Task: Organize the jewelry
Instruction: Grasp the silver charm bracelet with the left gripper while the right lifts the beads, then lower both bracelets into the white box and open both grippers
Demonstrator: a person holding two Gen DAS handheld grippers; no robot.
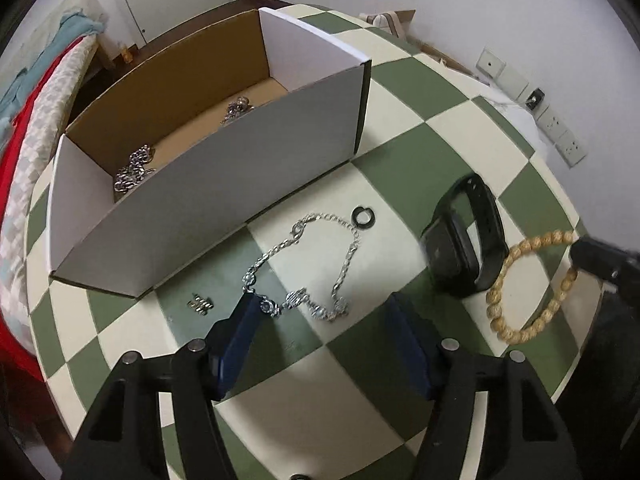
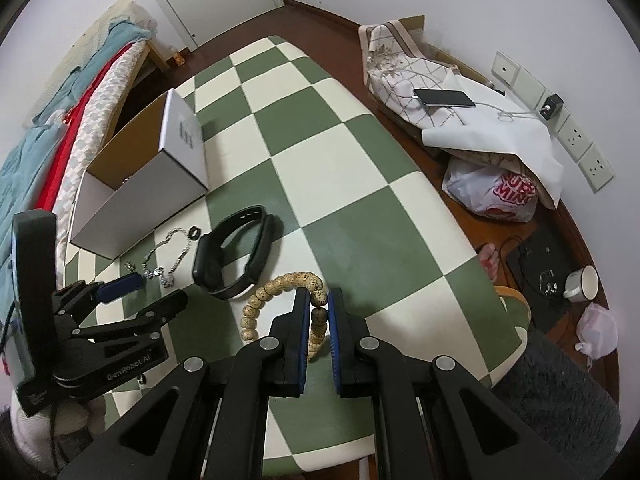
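Beads (image 2: 316, 300), tan and speckled, between jaws

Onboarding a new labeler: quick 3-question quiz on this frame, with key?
1. True or false: the right gripper is shut on the bead bracelet.
2. Which lies inside the cardboard box? A) black wristband B) silver chains C) black ring
3. Fill in: between the open left gripper fingers lies the silver ____ on the checkered table.

Key: 1 true; 2 B; 3 necklace.
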